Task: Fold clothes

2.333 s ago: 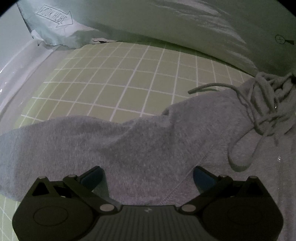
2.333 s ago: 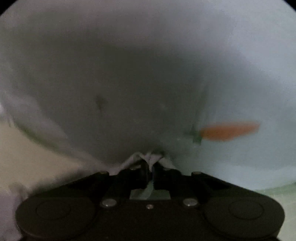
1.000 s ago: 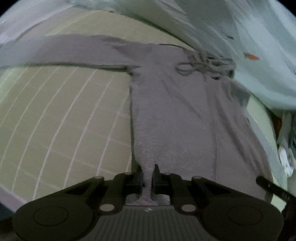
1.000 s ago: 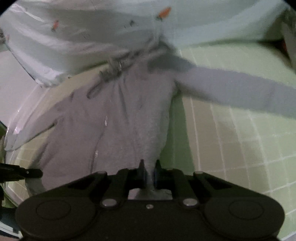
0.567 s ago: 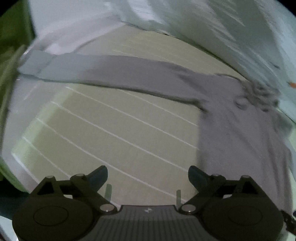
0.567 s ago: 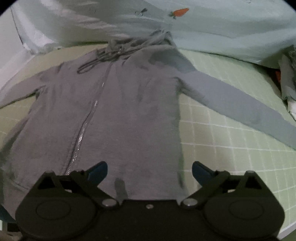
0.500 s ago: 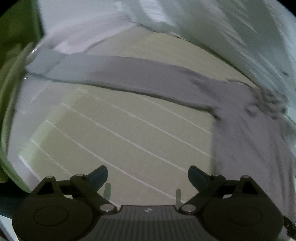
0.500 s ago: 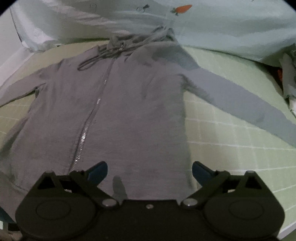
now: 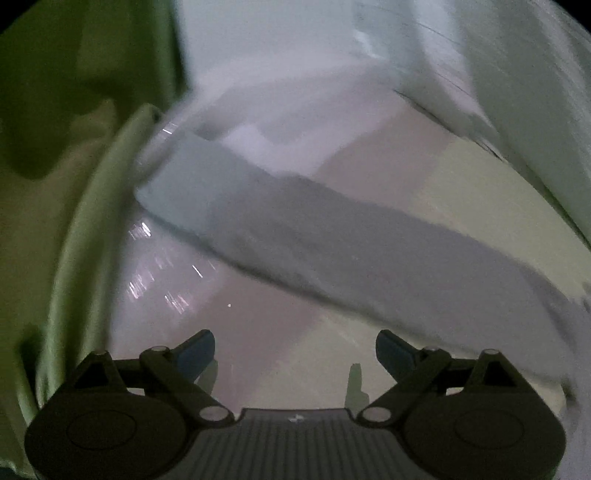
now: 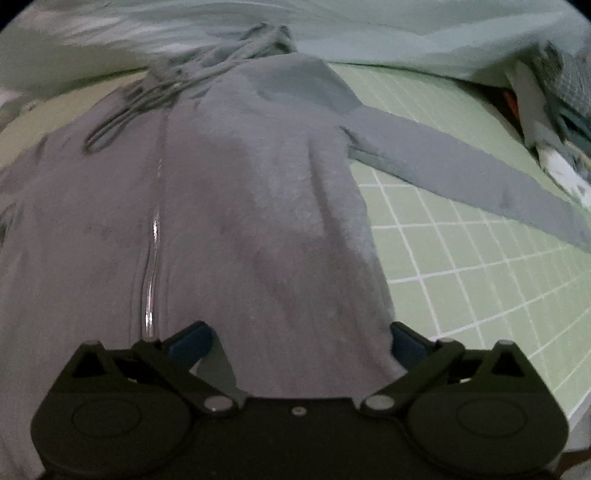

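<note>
1. Lying flat and face up on the green grid mat [image 10: 461,266] is the grey zip hoodie [image 10: 240,206], zipper [image 10: 151,266] running up the middle, drawstrings [image 10: 122,122] bunched at the neck, hood tucked up against a pale blue sheet [image 10: 424,26] at the far side
2. One sleeve [image 10: 461,173] in the right wrist view stretches out diagonally across the mat, well away from the body. The other sleeve [image 9: 332,236] shows in the left wrist view, very blurred, with its cuff end reaching toward the shiny pale edge past the mat
3. The right gripper [image 10: 301,339] hangs over the hem; its jaws are opening, almost as wide as they go, and the fabric lies under them, not pinched
4. The left gripper [image 9: 295,350] has its jaws spread wide with nothing between them, pointing down at the surface just short of that blurred sleeve
5. Judging by all this, the garment looks spread out and ready, and the step in hand is the first real fold, probably a sleeve brought in over the chest
6. Next move likely calls for the left gripper to get down onto the sleeve near the cuff and pinch it; the right one would need to do the same on its side
7. Some other clothes [image 10: 554,110] are piled at the right edge, clear of the work
</note>
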Tool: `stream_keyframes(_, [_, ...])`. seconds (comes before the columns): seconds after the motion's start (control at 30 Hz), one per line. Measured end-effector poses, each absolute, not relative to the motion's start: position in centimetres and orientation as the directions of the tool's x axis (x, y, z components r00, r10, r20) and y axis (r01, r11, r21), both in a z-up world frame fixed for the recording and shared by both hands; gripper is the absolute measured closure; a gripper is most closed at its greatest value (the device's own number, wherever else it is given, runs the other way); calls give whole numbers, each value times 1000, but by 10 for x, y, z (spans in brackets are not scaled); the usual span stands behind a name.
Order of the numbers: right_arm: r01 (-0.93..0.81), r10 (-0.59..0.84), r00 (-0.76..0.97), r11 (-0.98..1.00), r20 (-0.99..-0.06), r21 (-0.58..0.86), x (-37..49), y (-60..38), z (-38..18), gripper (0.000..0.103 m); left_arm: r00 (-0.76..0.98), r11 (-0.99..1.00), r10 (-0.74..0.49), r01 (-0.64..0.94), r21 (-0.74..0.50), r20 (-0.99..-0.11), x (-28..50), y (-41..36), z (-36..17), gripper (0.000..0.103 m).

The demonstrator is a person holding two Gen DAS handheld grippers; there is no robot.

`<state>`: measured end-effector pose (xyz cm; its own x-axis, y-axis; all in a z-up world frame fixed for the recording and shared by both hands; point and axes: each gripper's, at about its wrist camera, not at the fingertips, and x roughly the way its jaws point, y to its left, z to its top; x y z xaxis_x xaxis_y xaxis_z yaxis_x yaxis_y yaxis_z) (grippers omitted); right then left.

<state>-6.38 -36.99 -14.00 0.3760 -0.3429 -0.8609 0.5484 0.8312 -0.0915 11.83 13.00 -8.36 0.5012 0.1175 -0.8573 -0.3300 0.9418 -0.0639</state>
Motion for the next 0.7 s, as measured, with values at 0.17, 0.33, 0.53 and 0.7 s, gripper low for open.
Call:
stream_keyframes(0.17, [582,-345,343,808,-874,-90,-50,-378,-142,0,482,900,189,-434,-46,-855,152,171,-94,9])
stream_keyframes(0.33, [582,-368,321,804,-873,-125,-47,-373,-142,0,443,875,240,-483,-5,-864,176,189,-108,9])
stream_keyframes(0.53, [597,-374,307,792,-875,-129,-43,-372,-141,0,487,906,222,-423,-6,-845,187,185,-106,52])
stream_keyframes(0.7, [585,-379,311,799,-872,-138,-43,-370,-141,0,516,943,255,-322,91,-818,192,153,-97,91])
